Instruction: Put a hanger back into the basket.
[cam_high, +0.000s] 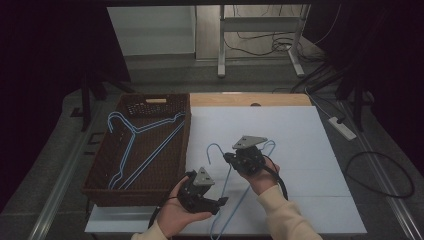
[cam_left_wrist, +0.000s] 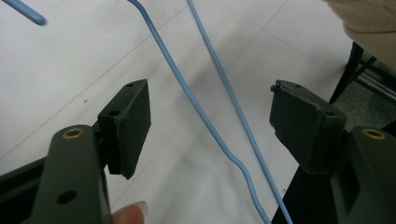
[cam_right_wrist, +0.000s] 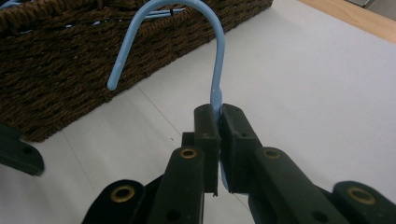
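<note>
**Hanger transfer, second piece in hand**

Progress stands at roughly the midpoint — one blue wire hanger (cam_high: 137, 145) already lies inside the woven basket (cam_high: 100, 187) at the left of the bench (cam_high: 300, 150), while a second blue hanger (cam_high: 235, 187) is off to the basket's right, over the white sheet, not yet carried across. I judge that lifting this hanger over the basket wall and laying it beside the first is what remains.

My right gripper (cam_right_wrist: 219, 109) is clenched on the neck of the second hanger just below its hook (cam_right_wrist: 187, 18); the right gripper view shows the two black pads pressed flat against the wire. My left gripper (cam_high: 222, 201) hangs released, its jaws wide apart with both wires of the hanger's body (cam_left_wrist: 210, 121) running between them and touching neither pad (cam_left_wrist: 133, 121).

Orientation — in the high view the hanger's long axis runs from the near bench edge away toward the far side, leaning slightly rightward. The hook is at the far end, curling over to the left so that its open tip faces the basket. The triangular body trails back toward me, its lower corner reaching the bench's near edge between my forearms.
</note>
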